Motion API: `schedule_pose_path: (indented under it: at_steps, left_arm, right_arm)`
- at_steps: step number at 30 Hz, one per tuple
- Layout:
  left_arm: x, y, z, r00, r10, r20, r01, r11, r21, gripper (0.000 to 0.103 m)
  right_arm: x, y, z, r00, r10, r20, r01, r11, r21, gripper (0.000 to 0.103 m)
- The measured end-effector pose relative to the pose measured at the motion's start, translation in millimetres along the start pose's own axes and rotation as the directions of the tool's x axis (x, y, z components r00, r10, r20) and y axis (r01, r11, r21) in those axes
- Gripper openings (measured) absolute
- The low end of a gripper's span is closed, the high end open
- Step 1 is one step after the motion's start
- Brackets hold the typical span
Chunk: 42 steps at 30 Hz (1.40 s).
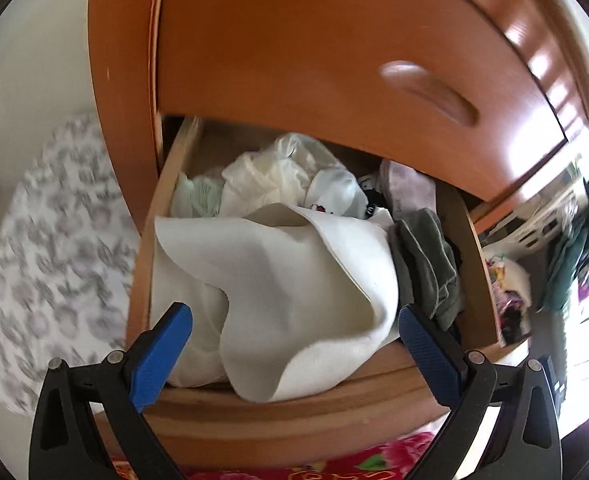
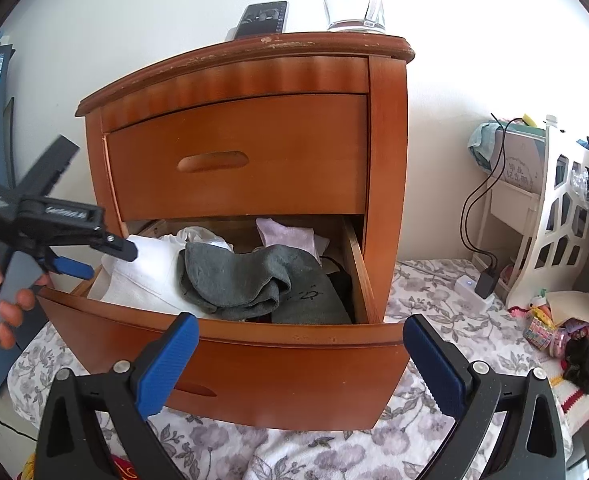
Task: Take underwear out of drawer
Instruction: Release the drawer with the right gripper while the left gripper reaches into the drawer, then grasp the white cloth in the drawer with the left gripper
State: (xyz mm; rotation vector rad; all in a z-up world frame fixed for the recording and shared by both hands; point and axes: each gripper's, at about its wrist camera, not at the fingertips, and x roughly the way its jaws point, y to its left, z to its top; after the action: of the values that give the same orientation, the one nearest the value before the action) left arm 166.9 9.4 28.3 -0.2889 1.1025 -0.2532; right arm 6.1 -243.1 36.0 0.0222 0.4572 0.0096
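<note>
Underwear, a white folded piece (image 1: 278, 292), lies heaped at the left front of the open drawer (image 1: 294, 408), directly ahead of the left hand-held gripper (image 1: 294, 356), whose fingers are spread and empty (the nearer one). The right hand-held gripper (image 2: 300, 364), also released, hangs outside the drawer front.

The lower wooden drawer (image 2: 230, 364) of the brown nightstand stands pulled open, with crumpled white cloth underwear (image 1: 278, 292) heaped at its near left, draping over the front edge, beside grey folded garments (image 2: 234, 276) at right.
</note>
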Motion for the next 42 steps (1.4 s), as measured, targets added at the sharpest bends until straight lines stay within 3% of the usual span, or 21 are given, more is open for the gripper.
schedule_pose_path:
  at_steps: [3, 8, 14, 20, 25, 29, 39, 42]
  left_arm:
    - [8.9, 1.4, 2.8, 0.997, -0.059, -0.052, 0.057, 0.998, -0.041, 0.103]
    - [23.1, -6.5, 5.3, 0.991, -0.089, -0.096, 0.084, 0.995, -0.057, 0.101]
    - [35.5, -15.9, 9.4, 0.977, -0.180, -0.113, 0.170, 0.981, -0.096, 0.066]
    - [44.2, -10.8, 14.8, 0.971, -0.212, -0.112, 0.197, 0.972, -0.128, 0.059]
    - [39.8, -10.5, 11.9, 0.971, -0.228, -0.072, 0.220, 0.969, -0.114, 0.043]
    - [32.2, -13.6, 3.2, 0.957, -0.289, -0.016, 0.286, 0.954, -0.094, 0.030]
    - [10.0, -16.0, -12.9, 0.923, -0.372, 0.100, 0.380, 0.923, -0.066, 0.010]
    - [1.5, -15.2, -12.4, 0.914, -0.384, 0.131, 0.393, 0.918, -0.057, 0.009]
  right_arm:
    - [0.7, 0.0, -0.2, 1.000, 0.003, -0.003, -0.003, 1.000, 0.001, 0.103]
    - [2.1, 2.7, -1.1, 1.000, 0.010, -0.011, -0.010, 1.000, -0.005, 0.103]
    - [2.7, 5.0, -2.0, 1.000, 0.015, -0.015, -0.015, 1.000, -0.012, 0.103]
    - [3.6, 6.6, -3.8, 1.000, 0.014, -0.025, -0.015, 1.000, -0.014, 0.103]
    - [2.9, 7.1, -3.2, 1.000, 0.009, -0.026, -0.009, 1.000, -0.015, 0.103]
    - [0.6, 6.3, -2.5, 1.000, 0.009, -0.018, -0.009, 1.000, -0.015, 0.103]
    - [-0.8, -0.2, 0.3, 1.000, -0.014, -0.019, 0.015, 1.000, 0.008, 0.103]
    - [-2.1, 1.6, 1.1, 1.000, -0.016, -0.014, 0.016, 1.000, 0.002, 0.103]
